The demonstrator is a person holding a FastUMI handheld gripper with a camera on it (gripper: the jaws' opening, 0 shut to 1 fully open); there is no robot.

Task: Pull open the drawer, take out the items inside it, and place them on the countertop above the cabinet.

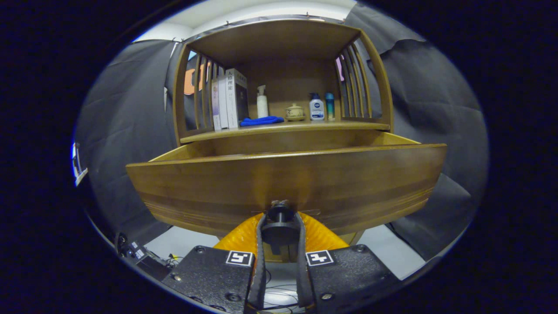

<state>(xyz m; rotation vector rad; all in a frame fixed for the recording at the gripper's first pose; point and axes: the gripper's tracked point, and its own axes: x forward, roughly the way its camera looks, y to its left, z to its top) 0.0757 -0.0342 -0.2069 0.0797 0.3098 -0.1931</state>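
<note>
The tool [279,226] was clamped on the dark round knob [279,216] at the middle of the drawer front [287,183], a finger pressed to each side of it, and the wooden drawer stood pulled well out from the cabinet, its front panel looming just ahead of the fingers. Going left to right along the surface [283,127] above it: a row of upright books [229,98], a blue cloth [260,121] lying flat in front of a white spray bottle [262,101], a small lidded ceramic pot [295,112], a white-and-blue lotion bottle [316,107], and a slim teal bottle [330,106] just beside it. The risk, as it looked, was twofold: pull much further and the drawer could come off its runners and tip, since so much of it already hung clear; and that surface was crowded, so anything lifted out and set down carelessly could knock the spray bottle or the pot over. A grip on a smooth round knob could also slip if the pull went off-line. As for what was hidden, the big one was the drawer's inside: the tall front panel blocked it, so the items to be taken out could not be seen at all, nor how many there were. The drawer's runners and the cabinet below sat behind the panel too, and the book spines were too small to make out.
</note>
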